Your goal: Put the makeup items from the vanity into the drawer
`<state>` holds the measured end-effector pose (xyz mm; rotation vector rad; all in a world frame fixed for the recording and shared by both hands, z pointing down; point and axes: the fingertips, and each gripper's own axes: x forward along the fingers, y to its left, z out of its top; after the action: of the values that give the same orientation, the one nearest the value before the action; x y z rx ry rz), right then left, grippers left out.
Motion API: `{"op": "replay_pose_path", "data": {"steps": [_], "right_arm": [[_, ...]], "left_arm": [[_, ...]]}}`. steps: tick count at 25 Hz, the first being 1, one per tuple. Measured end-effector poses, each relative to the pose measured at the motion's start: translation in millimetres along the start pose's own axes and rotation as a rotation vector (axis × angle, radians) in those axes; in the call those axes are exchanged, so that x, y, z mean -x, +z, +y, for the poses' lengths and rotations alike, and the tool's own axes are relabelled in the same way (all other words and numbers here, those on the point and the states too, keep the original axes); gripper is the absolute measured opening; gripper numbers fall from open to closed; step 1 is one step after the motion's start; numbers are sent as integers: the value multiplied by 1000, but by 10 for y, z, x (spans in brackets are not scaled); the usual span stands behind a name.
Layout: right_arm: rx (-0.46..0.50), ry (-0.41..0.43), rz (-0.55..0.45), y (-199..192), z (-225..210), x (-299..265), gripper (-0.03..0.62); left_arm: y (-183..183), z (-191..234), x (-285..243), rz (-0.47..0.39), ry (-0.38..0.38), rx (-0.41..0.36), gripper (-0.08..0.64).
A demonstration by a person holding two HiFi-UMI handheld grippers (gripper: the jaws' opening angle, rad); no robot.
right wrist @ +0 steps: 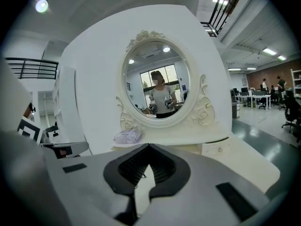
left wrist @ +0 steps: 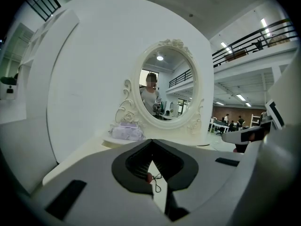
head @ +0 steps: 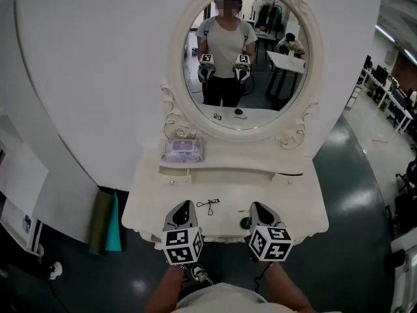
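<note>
Left tongs (head: 185, 205) and right tongs (head: 258, 206), ribbed inside, are clenched empty before a glossy cream vanity (head: 148, 201), oval-mirrored.

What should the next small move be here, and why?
Probably open the left gripper and ease it toward the black eyelash curler, lying on the vanity top just beyond its tips. Both it and the right gripper are shut and empty, so nothing can be picked up until jaws part.
</note>
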<state>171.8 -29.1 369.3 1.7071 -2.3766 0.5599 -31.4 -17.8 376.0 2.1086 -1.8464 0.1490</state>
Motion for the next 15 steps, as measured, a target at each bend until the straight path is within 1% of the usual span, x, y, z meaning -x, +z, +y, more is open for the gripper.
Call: {"op": "replay_pose_path", "data": {"steps": [3, 7, 12, 15], "right_arm": [[17, 13, -2, 121, 132, -278, 17], [34, 23, 20, 159, 264, -587, 17], [33, 10, 89, -5, 228, -825, 17], [17, 7, 138, -174, 144, -940, 17]], "left_arm": [[116, 196, -197, -9, 6, 11, 5], [101, 434, -441, 8, 13, 41, 5], [-85, 609, -679, 62, 27, 83, 5], [-279, 625, -790, 110, 33, 90, 5]]}}
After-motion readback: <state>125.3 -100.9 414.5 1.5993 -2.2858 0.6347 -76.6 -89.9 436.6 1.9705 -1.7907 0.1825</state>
